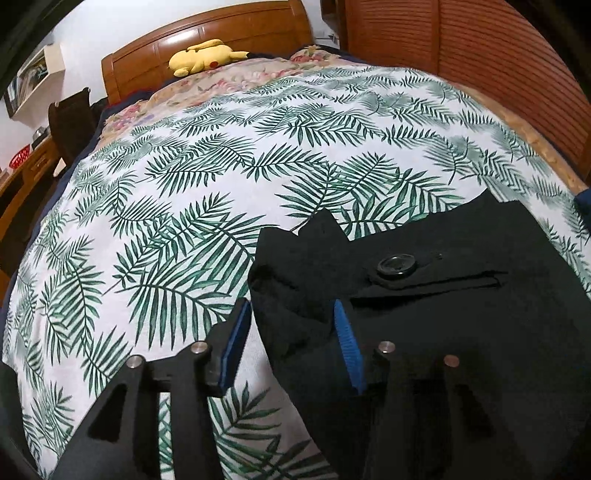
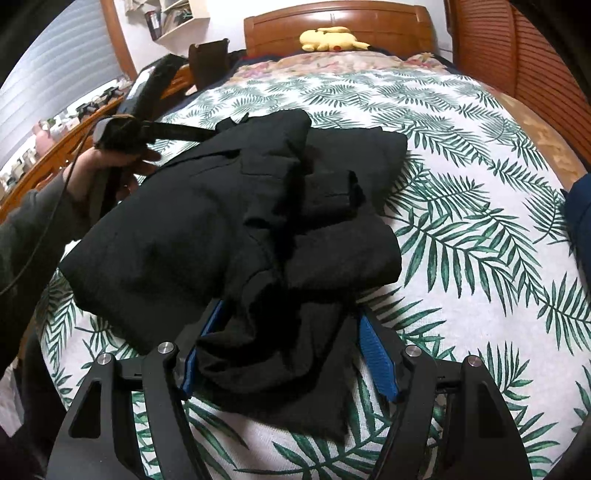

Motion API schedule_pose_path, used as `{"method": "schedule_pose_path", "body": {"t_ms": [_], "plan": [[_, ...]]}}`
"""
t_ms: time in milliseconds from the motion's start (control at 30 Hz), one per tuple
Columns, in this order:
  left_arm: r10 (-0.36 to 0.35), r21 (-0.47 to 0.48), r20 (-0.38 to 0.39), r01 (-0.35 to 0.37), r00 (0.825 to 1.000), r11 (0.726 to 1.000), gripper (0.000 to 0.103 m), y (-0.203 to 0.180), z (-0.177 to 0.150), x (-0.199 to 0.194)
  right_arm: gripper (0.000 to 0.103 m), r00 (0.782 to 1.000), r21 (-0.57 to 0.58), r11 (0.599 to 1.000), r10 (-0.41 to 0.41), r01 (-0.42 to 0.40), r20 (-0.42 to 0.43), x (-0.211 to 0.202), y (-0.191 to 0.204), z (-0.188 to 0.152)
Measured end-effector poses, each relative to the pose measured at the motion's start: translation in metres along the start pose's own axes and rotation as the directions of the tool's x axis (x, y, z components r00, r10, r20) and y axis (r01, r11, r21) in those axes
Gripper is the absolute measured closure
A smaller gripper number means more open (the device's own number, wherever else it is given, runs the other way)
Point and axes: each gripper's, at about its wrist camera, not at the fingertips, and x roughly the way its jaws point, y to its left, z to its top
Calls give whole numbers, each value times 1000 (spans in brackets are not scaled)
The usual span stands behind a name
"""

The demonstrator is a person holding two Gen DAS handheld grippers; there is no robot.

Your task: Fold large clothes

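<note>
A black coat (image 2: 229, 229) lies partly folded in a heap on the palm-leaf bedsheet (image 2: 461, 206). In the left wrist view the coat (image 1: 461, 295) shows a large black button (image 1: 396, 266). My left gripper (image 1: 291, 332) is open, its blue-padded fingers (image 1: 236, 343) straddling the coat's left edge. It also shows from outside in the right wrist view (image 2: 177, 131), held in a hand at the coat's far left. My right gripper (image 2: 291, 347) is open, with the coat's near flap lying between its fingers (image 2: 376, 358).
A yellow Pikachu plush (image 1: 203, 55) lies by the wooden headboard (image 2: 332, 22). A floral blanket (image 1: 240, 77) covers the bed's head. A louvred wooden wardrobe (image 1: 480, 55) stands right of the bed. A desk with clutter (image 2: 55, 129) stands left. A dark blue item (image 2: 580, 210) lies at the right edge.
</note>
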Motion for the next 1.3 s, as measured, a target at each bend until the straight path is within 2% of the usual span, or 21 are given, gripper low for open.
{"method": "schedule_pose_path", "body": {"t_ms": [233, 600, 633, 667, 767, 833, 900, 967, 1100, 1300], "plan": [[-29, -25, -16, 29, 999, 999, 47, 6, -1, 7, 31, 1000, 2, 1000, 4, -4, -10, 3, 1, 1], [-26, -5, -16, 26, 1000, 1000, 48, 6, -1, 6, 32, 998, 28, 998, 57, -56, -34, 11, 1, 2], [-30, -5, -17, 30, 999, 1000, 49, 6, -1, 6, 34, 997, 29, 997, 68, -67, -36, 12, 1, 2], [-49, -6, -20, 49, 999, 999, 57, 6, 0, 6, 38, 996, 31, 996, 82, -81, -37, 12, 1, 2], [-61, -2, -32, 61, 998, 998, 66, 5, 0, 5, 48, 994, 21, 995, 102, -101, -34, 12, 6, 3], [-51, 15, -38, 52, 998, 999, 74, 2, 0, 4, 56, 993, 16, 994, 112, -112, -26, 11, 7, 4], [-28, 30, -39, 29, 999, 999, 87, 0, 0, 0, 71, 995, 15, 995, 101, -101, 12, 6, 8, 7], [-5, 38, -33, 6, 999, 999, 92, 0, 0, -5, 77, 995, 14, 996, 82, -83, 57, -1, 11, 10], [29, 34, 5, -30, 1000, 999, 95, 3, 1, -22, 83, 991, 12, 997, 77, -78, 106, -10, 10, 18], [60, 28, 66, -62, 996, 998, 96, 7, 6, -57, 86, 988, 24, 997, 69, -73, 138, -16, 4, 29]]}}
